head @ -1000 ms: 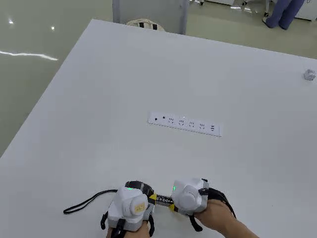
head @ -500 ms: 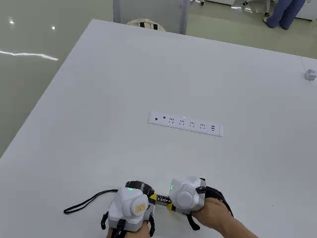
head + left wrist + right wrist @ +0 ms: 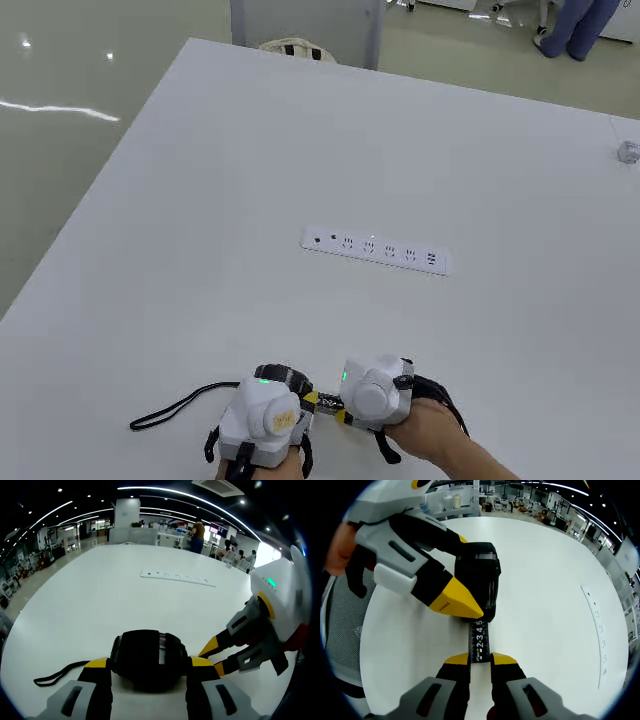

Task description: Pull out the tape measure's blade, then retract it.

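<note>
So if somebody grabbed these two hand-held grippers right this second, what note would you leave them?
Left gripper: shut on the black tape measure case, which sits on the white table.
Right gripper: shut on the black blade with white numbers, close to the case mouth.
Done: a short stretch of blade is out, with numbers 2 to 5 showing.
Left: this moment does not show whether the full pull is done. The blade must end fully back in the case.

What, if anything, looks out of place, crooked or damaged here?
Nothing stands out. The tape measure is held squarely between the left gripper's jaws, its short blade runs straight into the right gripper, and the power strip lies flat on the white table.
</note>
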{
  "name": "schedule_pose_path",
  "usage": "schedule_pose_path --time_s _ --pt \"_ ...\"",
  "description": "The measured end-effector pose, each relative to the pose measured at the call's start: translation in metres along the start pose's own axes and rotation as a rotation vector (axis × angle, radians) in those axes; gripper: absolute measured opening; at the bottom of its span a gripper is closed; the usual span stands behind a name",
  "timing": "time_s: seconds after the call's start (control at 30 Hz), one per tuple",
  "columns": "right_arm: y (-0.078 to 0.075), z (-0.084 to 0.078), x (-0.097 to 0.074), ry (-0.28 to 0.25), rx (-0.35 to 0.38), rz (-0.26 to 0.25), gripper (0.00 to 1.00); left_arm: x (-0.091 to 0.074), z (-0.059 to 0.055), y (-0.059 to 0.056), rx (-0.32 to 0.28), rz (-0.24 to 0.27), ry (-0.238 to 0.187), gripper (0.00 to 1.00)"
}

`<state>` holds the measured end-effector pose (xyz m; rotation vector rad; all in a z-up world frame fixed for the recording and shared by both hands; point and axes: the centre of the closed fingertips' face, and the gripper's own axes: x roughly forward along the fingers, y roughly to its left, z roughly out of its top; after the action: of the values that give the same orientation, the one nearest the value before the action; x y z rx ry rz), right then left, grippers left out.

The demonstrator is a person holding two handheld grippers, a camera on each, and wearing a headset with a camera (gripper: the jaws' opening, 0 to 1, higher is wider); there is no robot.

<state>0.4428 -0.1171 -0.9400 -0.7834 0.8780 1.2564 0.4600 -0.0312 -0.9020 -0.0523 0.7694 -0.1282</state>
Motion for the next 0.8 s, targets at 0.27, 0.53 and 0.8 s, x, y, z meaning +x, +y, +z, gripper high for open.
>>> schedule_pose_path --time_s 0.27,0.53,0.8 --pt "0.0 0.004 0.002 0.002 -0.006 0.007 0.15 0.0 0.0 0.0 0.0 -0.001 0.001 0.56" --pt "0.001 0.008 0.004 0.003 -0.014 0.011 0.15 0.0 0.0 0.0 0.0 -0.002 0.004 0.56" --pt "0.001 0.012 0.006 0.001 -0.018 0.013 0.15 0.0 0.0 0.0 0.001 -0.002 0.005 0.56"
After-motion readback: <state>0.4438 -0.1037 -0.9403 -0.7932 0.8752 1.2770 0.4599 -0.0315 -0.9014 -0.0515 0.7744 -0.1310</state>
